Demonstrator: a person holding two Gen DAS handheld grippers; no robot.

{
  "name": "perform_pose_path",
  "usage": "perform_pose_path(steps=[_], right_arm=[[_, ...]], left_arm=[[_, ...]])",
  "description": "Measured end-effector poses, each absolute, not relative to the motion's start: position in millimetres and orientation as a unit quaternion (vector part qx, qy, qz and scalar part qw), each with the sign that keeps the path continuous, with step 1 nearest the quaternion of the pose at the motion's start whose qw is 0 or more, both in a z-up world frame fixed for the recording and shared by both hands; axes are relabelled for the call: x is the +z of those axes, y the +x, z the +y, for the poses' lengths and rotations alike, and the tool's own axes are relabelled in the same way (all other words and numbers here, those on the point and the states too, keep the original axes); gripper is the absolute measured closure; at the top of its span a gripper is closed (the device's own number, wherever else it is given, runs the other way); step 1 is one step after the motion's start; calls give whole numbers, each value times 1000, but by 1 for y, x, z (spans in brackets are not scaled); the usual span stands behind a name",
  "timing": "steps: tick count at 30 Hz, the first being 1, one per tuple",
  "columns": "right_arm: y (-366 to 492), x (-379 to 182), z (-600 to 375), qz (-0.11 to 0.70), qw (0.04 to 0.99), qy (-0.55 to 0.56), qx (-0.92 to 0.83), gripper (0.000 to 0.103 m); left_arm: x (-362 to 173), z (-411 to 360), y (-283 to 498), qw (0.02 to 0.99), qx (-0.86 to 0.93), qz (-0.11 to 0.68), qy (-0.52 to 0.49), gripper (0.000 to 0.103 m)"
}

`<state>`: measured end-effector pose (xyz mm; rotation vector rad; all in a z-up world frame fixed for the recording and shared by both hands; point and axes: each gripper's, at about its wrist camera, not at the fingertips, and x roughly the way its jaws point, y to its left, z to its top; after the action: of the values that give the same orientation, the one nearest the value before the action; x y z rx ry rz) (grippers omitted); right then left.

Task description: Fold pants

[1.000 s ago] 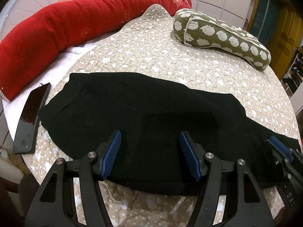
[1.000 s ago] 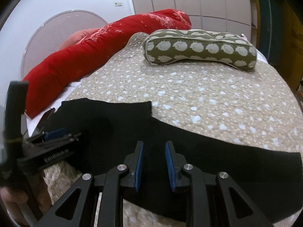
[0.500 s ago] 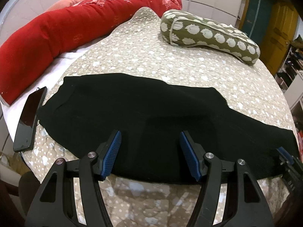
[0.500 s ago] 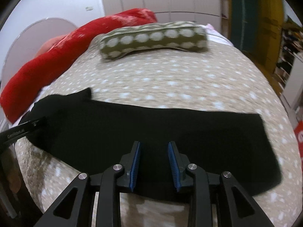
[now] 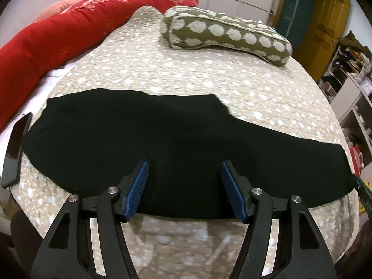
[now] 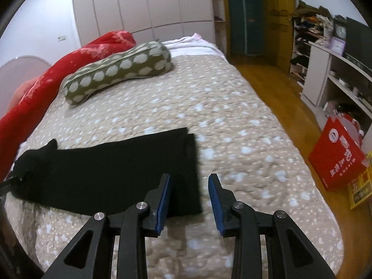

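Your left tongs [image 5: 183,187] gape wide over the near edge of the black pants [image 5: 162,139], lying flat lengthwise across the bed [image 5: 162,65], holding nothing, while your right tongs [image 6: 188,201] (part open, empty) straddle the cuff end, presumably lining up the next fold.

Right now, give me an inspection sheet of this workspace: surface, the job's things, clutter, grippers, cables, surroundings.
Surface: bed with beige spotted quilt.
Job's things: black pants lying flat along the near edge, legs stacked, cuffs to the right.
Clutter: dark phone by the waistband; olive dotted pillow; red bolster.
Grippers: left gripper open over the pants; right gripper open at the cuff end; neither holds cloth.
Cables: nothing seen.
Surroundings: white wardrobe, wooden floor, red box, cluttered shelves.
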<state>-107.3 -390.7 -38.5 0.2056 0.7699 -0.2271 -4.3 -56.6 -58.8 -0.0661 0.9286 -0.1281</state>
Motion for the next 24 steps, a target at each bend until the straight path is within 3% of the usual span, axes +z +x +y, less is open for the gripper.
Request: perform_pose_path(steps=[4, 7, 13, 21, 24], right_arm=[[-100, -43, -390, 384, 915, 91, -83, 72], [-98, -43, -378, 378, 921, 61, -73, 88], [-93, -46, -378, 386, 919, 29, -79, 93], [-98, -41, -393, 379, 920, 80, -58, 90], [-100, -36, -393, 375, 922, 90, -45, 71]], left_arm=[[-57, -76, -8, 888, -78, 452, -26, 39], [-55, -89, -11, 887, -84, 453, -16, 39], [-51, -108, -13, 890, -85, 448, -1, 39], [-50, -124, -11, 887, -85, 454, 5, 39], [-49, -132, -11, 887, -90, 453, 8, 39]])
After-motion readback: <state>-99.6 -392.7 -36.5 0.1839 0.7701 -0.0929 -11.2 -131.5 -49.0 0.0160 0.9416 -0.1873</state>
